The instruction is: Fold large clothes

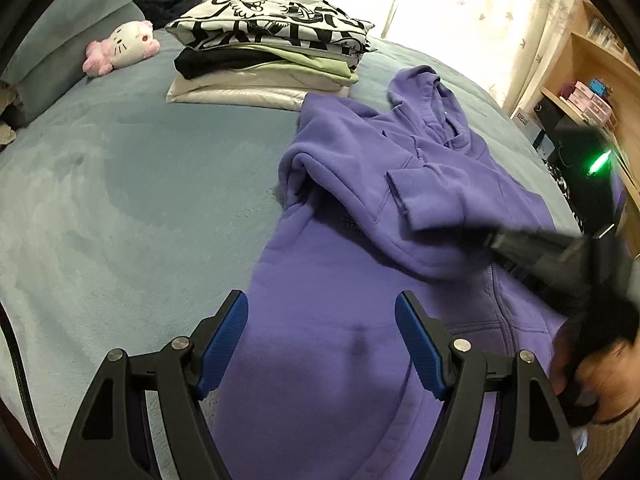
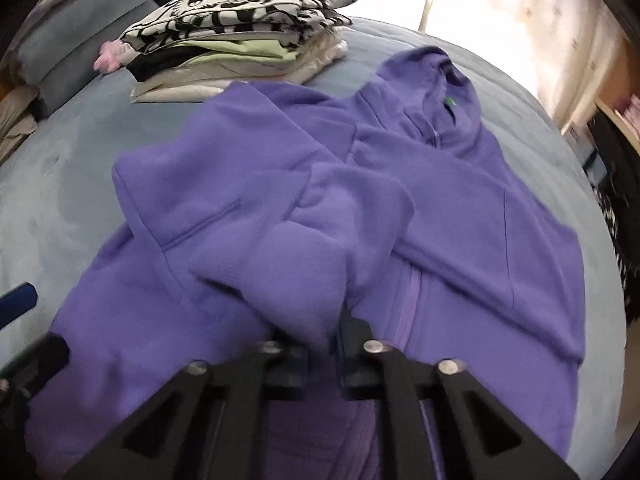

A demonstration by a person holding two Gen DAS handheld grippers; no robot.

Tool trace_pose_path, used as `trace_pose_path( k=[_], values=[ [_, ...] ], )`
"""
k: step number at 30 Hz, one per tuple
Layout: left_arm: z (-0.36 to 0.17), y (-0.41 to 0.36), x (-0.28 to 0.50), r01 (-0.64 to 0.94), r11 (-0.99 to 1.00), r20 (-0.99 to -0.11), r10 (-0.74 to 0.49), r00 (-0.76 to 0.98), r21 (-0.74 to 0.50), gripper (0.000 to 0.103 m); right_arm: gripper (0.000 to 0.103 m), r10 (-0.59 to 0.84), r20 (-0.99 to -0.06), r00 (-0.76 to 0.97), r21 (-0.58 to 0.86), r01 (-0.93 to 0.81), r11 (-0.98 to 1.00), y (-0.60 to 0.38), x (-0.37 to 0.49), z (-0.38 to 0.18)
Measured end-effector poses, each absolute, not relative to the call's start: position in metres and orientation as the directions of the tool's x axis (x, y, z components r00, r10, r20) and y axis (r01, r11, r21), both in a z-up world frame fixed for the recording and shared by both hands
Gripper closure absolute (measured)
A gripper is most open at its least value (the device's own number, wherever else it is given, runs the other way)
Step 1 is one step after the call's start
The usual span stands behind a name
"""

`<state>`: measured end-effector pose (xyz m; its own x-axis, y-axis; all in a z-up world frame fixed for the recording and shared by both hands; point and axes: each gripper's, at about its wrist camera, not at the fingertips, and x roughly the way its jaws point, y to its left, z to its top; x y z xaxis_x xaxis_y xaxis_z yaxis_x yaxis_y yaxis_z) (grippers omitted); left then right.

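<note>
A purple hoodie (image 1: 360, 208) lies on a blue-grey bed (image 1: 120, 200), hood toward the far side, with one sleeve folded across its chest. My left gripper (image 1: 320, 336) is open and empty, hovering over the hoodie's lower body. My right gripper (image 2: 316, 332) is shut on the purple sleeve cuff (image 2: 296, 264) and holds it over the hoodie's (image 2: 460, 216) front, beside the zip. The right gripper also shows in the left wrist view (image 1: 520, 244), blurred, at the right.
A stack of folded clothes (image 1: 268, 48) sits at the far side of the bed, also in the right wrist view (image 2: 240, 36). A pink-and-white plush toy (image 1: 124, 46) and grey pillows (image 1: 60, 40) lie at the far left. Wooden shelves (image 1: 588, 80) stand to the right.
</note>
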<state>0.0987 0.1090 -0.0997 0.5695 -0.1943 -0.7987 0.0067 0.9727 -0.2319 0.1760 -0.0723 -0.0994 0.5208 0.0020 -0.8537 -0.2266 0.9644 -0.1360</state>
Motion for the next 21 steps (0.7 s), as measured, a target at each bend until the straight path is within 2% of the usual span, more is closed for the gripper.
trace_pose_path(
  k=[3,6,9,10,11,12,13,15,17,21],
  values=[
    [-0.104,0.108,0.101,0.007,0.969,-0.798,-0.207,0.567,-0.246,0.029,0.094,0.092,-0.761,0.642,-0.095,-0.251,0.963,-0.078,0.174,-0.051],
    [-0.108,0.104,0.104,0.008,0.968,-0.802,-0.212,0.559,-0.25,0.029,0.094,0.188,-0.618,0.764,-0.012,-0.248,0.969,-0.103,0.166,0.004],
    [-0.112,0.099,0.106,0.012,0.969,-0.807,-0.211,0.551,-0.246,0.029,0.091,0.174,-0.556,0.813,0.094,-0.146,0.985,-0.151,0.171,0.023],
    [-0.113,0.098,0.107,0.015,0.97,-0.81,-0.212,0.546,-0.244,0.029,0.086,0.154,-0.577,0.802,0.129,-0.097,0.987,-0.167,0.177,0.016],
    [-0.114,0.096,0.108,0.017,0.97,-0.813,-0.211,0.542,-0.241,0.029,0.066,0.116,-0.643,0.757,0.158,-0.017,0.987,-0.189,0.189,-0.003],
    [-0.115,0.094,0.11,0.02,0.971,-0.816,-0.21,0.538,-0.237,0.029,0.051,0.082,-0.711,0.698,0.159,0.046,0.986,-0.203,0.197,-0.023],
    [-0.114,0.093,0.111,0.026,0.972,-0.818,-0.21,0.536,-0.233,0.029,0.05,0.038,-0.805,0.593,0.136,0.123,0.983,-0.22,0.206,-0.054],
    [-0.112,0.091,0.116,0.04,0.974,-0.818,-0.21,0.535,-0.223,0.029,0.05,0.029,-0.897,0.442,0.122,0.185,0.975,-0.242,0.207,-0.1],
    [-0.109,0.091,0.125,0.052,0.977,-0.818,-0.202,0.538,-0.207,0.029,0.05,0.074,-0.914,0.399,0.167,0.204,0.965,-0.26,0.193,-0.125],
    [-0.106,0.093,0.161,0.08,0.972,-0.832,-0.232,0.504,-0.222,0.029,0.049,0.142,-0.868,0.476,0.258,0.187,0.948,-0.284,0.177,-0.116]
  ],
)
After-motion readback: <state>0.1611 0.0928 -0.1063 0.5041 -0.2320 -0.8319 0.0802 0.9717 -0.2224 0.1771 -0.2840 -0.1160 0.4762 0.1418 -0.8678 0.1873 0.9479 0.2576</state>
